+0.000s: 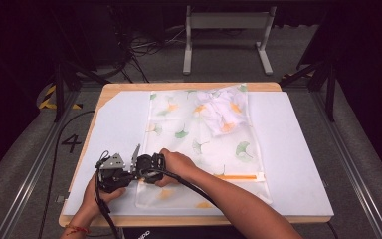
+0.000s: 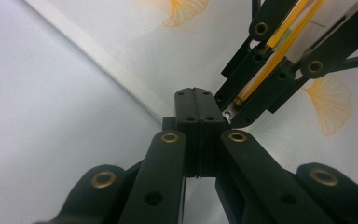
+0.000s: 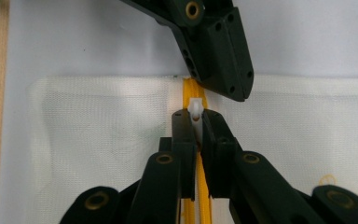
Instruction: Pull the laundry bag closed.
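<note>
Both grippers sit together at the near-left corner of a mesh laundry bag (image 1: 204,144) printed with green and orange leaves, which lies flat on a white mat (image 1: 298,149) covering a wooden table (image 1: 189,220). In the high view, the left gripper (image 1: 129,167) rests just off the bag's left edge, and the right gripper (image 1: 146,167) is right beside it, its hand reaching across the bag's near end. A white garment (image 1: 224,112) lies bunched inside the bag at the far end. An orange zipper (image 1: 236,177) runs across the near end, its long axis going left to right.

In the left gripper view, the left gripper (image 2: 195,100) has its jaws fully closed, pinching the bag's white edge strip (image 2: 116,77) where it meets the mat. The right gripper (image 2: 233,114) crosses in from the upper right, almost touching, with the orange zipper line running beneath it.

In the right gripper view, the right gripper (image 3: 196,119) is closed on the small white zipper pull (image 3: 195,109), at the end of the zipper by the bag's edge. The zipper tape runs back between its jaws toward the camera. The left gripper (image 3: 244,91) comes in from above, its tip just beyond the pull.

The open length of zipper lies away from the left gripper, toward the bag's right side, so a pull would likely run along that line while the left gripper anchors the corner.
</note>
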A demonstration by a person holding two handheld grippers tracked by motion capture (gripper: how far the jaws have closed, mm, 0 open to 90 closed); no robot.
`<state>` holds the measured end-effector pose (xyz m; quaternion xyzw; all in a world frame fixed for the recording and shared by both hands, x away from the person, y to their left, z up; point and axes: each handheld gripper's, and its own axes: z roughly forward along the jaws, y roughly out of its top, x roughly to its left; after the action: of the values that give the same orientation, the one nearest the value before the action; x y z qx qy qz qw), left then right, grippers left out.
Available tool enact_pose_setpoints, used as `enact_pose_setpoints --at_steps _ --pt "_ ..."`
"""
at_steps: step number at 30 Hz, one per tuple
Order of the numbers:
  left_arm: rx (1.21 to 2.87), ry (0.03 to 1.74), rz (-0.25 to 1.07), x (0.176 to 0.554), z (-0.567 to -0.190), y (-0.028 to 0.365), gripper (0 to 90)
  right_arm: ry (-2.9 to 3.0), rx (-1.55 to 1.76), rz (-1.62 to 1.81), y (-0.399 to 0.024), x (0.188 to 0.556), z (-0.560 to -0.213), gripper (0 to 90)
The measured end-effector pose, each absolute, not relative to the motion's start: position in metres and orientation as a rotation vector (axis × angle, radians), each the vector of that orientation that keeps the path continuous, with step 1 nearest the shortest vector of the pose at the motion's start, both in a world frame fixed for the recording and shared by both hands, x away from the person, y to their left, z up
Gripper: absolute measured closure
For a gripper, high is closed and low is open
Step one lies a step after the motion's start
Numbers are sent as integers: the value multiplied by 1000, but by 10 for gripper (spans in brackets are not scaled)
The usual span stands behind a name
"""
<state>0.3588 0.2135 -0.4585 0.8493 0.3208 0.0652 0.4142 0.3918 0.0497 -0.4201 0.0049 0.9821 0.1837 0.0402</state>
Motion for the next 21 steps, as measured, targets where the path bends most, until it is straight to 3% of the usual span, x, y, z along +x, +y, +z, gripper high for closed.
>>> enact_pose_setpoints --at_steps 21 --pt "2159 790 182 360 -459 213 900 3045 33 490 34 394 -417 838"
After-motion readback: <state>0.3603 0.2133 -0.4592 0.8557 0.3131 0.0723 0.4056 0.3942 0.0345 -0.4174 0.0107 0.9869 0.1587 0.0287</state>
